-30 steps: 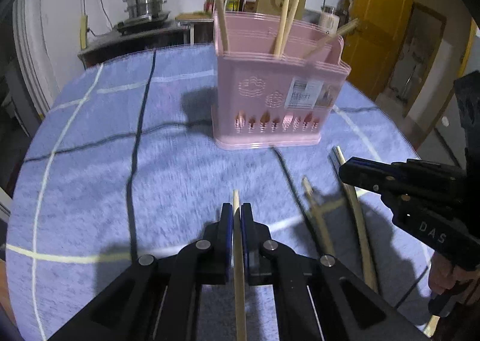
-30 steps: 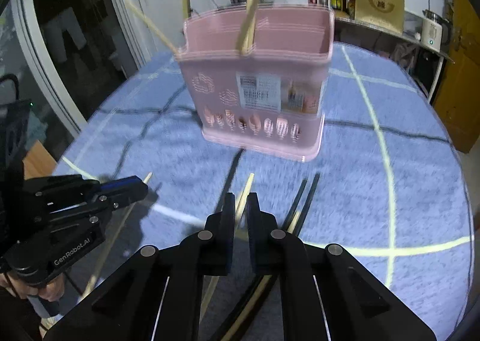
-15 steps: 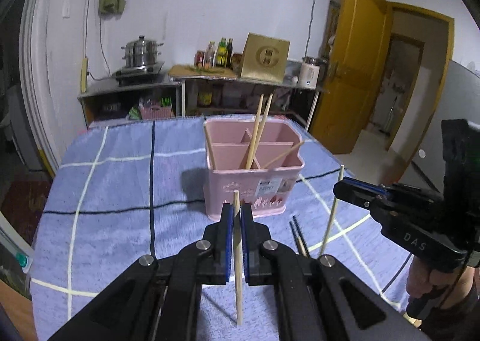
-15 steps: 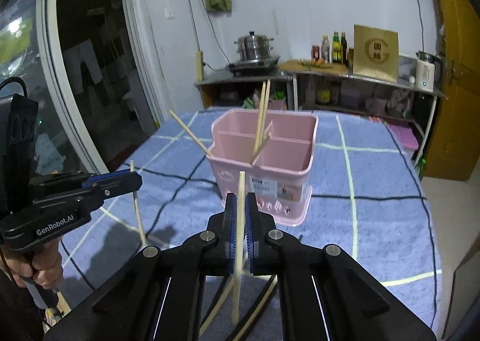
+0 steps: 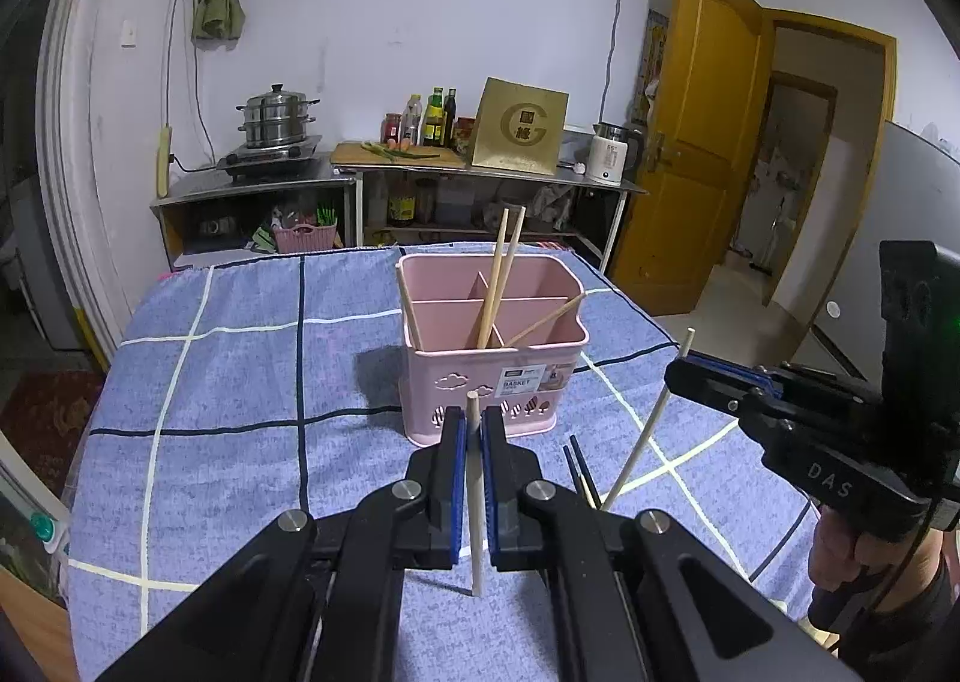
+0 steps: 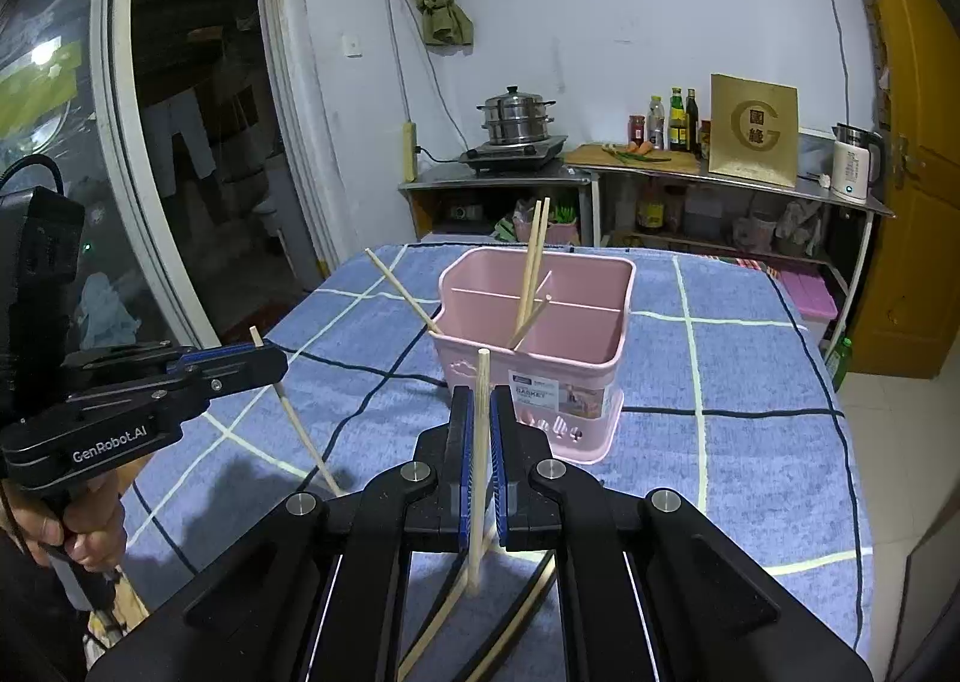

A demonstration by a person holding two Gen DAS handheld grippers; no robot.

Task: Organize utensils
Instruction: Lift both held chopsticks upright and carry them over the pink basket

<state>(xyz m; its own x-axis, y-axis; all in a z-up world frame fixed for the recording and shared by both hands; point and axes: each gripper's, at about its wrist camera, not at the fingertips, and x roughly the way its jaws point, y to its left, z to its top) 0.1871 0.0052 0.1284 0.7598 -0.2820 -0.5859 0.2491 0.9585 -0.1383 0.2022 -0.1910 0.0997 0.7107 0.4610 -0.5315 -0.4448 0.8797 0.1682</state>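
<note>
A pink divided utensil basket [image 5: 492, 346] [image 6: 540, 334] stands mid-table with several wooden chopsticks leaning in its compartments. My left gripper [image 5: 473, 430] is shut on a pale wooden chopstick [image 5: 475, 502], held upright above the cloth in front of the basket; it also shows in the right wrist view [image 6: 240, 364]. My right gripper [image 6: 480, 412] is shut on another wooden chopstick [image 6: 478, 472], also upright, to the basket's right; it also shows in the left wrist view [image 5: 696, 376]. Dark chopsticks [image 5: 579, 469] and pale ones [image 6: 438, 622] lie on the cloth.
The table carries a blue checked cloth [image 5: 240, 382]. Behind stand a metal shelf with a steamer pot [image 5: 276, 118], bottles, a gold box [image 5: 519, 127] and a kettle. A yellow door [image 5: 702, 142] is at the right, a glass door [image 6: 120, 172] at the left.
Both grippers rose from low over the cloth, each lifting a chopstick clear of the table and pulling back from the basket. In the last half second they moved little.
</note>
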